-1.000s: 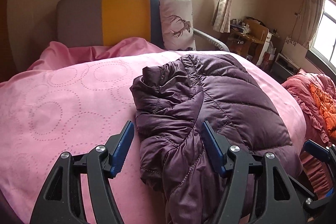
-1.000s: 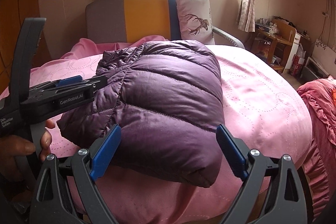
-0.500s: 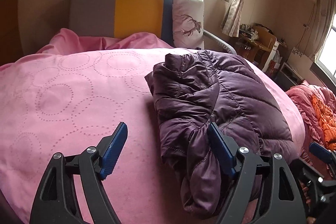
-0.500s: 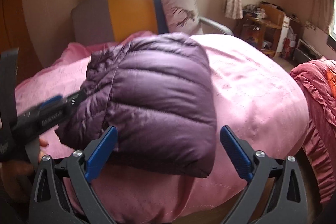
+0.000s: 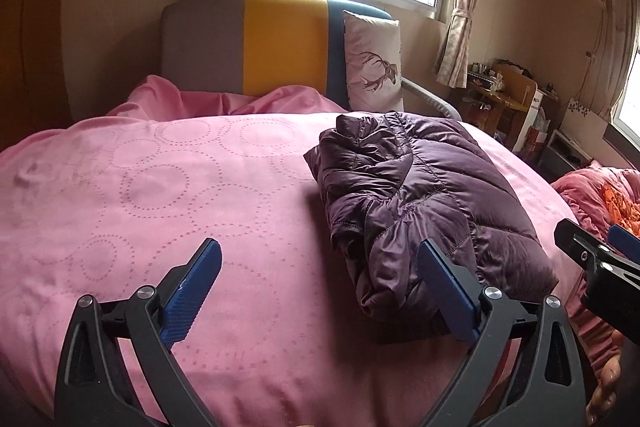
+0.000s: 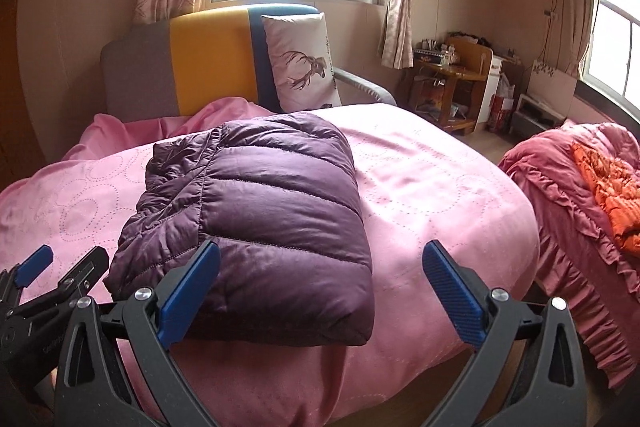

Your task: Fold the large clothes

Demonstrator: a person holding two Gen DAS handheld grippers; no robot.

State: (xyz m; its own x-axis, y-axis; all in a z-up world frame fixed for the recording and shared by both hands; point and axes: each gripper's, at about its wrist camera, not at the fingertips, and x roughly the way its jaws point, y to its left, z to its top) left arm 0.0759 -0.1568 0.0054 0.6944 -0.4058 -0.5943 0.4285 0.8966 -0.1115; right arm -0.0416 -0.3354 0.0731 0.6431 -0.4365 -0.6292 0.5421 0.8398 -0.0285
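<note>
Near the bed's (image 6: 440,187) front edge lies a folded purple jacket (image 6: 272,203); left gripper (image 5: 320,291) and right gripper (image 6: 320,291) hover empty, fingers wide, likely because folding looks finished

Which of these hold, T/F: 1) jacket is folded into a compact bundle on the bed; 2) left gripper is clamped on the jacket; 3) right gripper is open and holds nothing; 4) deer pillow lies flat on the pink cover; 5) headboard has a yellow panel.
1) True. The purple puffer jacket lies as a folded bundle on the pink bed cover.
2) False. The left gripper is open, its jaws spread, and grips nothing.
3) True. The right gripper is open with nothing between its fingers.
4) False. The deer pillow stands upright against the headboard.
5) True. The headboard shows grey, yellow and blue panels.
</note>
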